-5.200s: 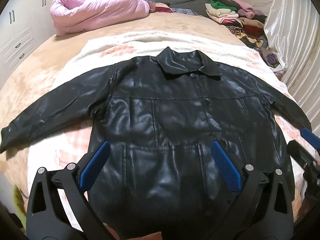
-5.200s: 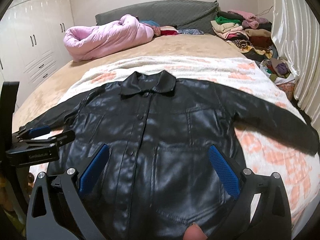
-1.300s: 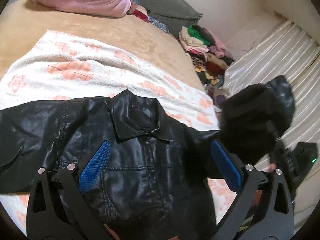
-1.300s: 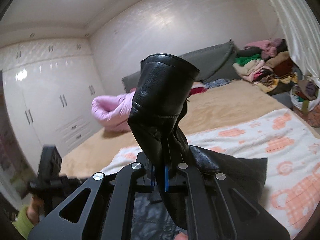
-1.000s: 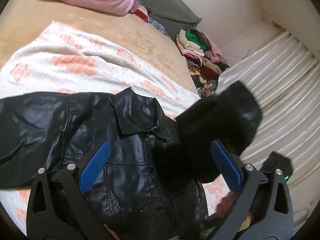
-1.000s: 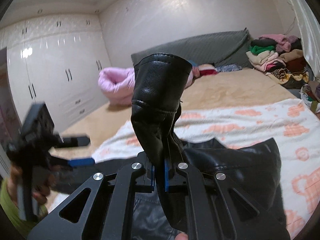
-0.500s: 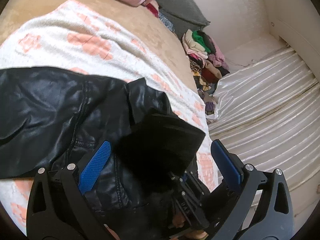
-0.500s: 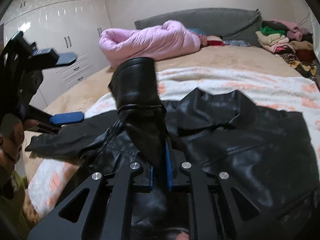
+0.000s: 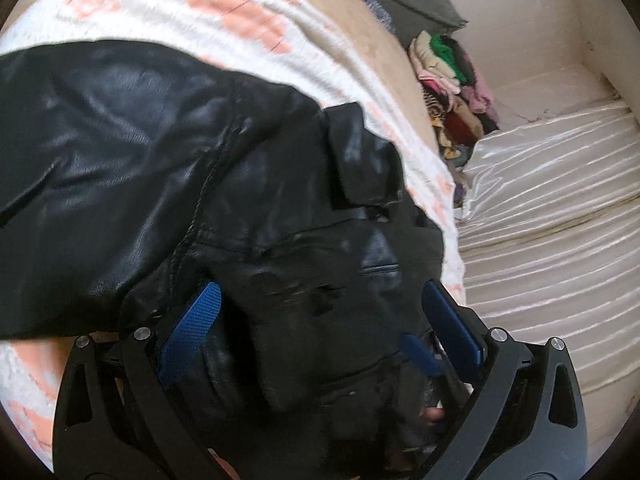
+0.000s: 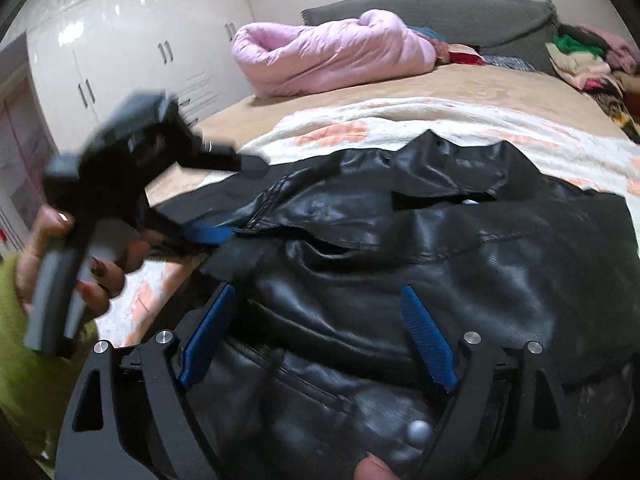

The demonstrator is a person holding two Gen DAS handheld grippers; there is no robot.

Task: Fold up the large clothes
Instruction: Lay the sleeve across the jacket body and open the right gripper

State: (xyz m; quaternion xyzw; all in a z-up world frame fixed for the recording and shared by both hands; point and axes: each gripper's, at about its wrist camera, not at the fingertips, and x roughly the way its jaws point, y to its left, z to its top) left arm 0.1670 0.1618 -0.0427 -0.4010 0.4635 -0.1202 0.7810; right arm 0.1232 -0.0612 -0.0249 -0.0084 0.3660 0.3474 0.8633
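I have the jacket (image 10: 400,264) lying face up on the blanket (image 10: 380,120) that covers the bed (image 10: 460,80), its collar (image 10: 448,168) toward the headboard end. One sleeve is already laid across the chest below the collar; the other sleeve (image 9: 92,160) runs out flat to the side, away from the collar. My right gripper (image 10: 316,336) hangs just over the chest with its fingers (image 10: 426,340) spread wide and nothing between them. My left gripper (image 9: 320,332) is likewise released, its blue fingers (image 9: 188,336) apart, and sits over the chest just below the collar. In the right wrist view that left gripper shows at the shoulder on the side of the outstretched sleeve, blurred, so I judge it the nearer one to that sleeve. The sleeve's long axis runs crosswise to the jacket's button line, so the next fold, as I judge it, brings it inward toward the collar. I can read no brand, label or writing anywhere in either view.
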